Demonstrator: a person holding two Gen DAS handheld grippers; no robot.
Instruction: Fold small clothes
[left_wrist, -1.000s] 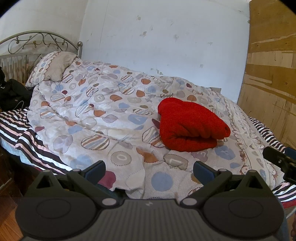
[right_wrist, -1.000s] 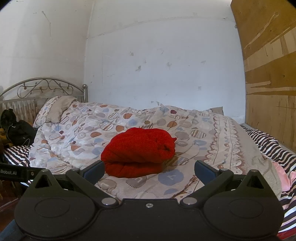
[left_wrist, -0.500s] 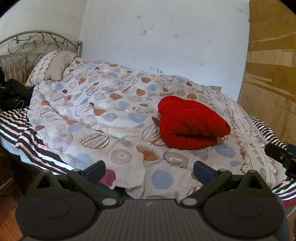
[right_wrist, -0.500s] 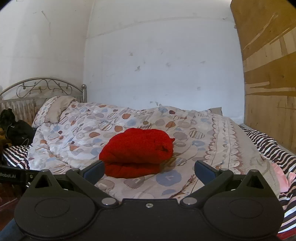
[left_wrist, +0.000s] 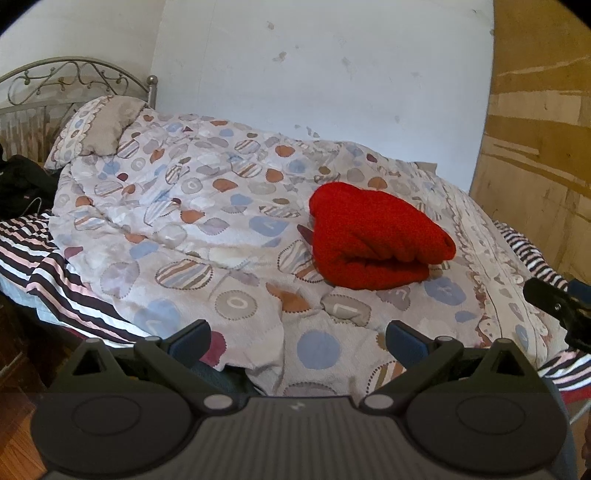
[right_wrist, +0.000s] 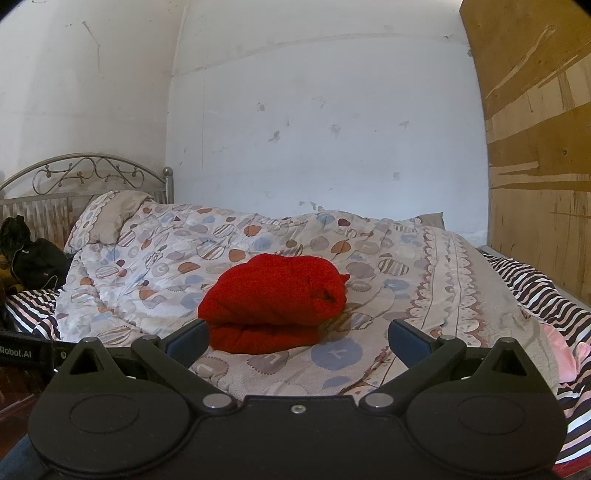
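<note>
On the patterned quilt (right_wrist: 424, 258) the folded red garment (right_wrist: 273, 301) lies unmoved since earlier, left gripper (left_wrist: 297, 338) and right gripper (right_wrist: 297, 338) spread wide, empty: fold looks finished.

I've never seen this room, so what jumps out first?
A bright red folded garment sits in the middle of the patterned quilt on the bed. Both hand-held grippers, left and right, are open and empty in front of it. A metal headboard stands at the left.
</note>
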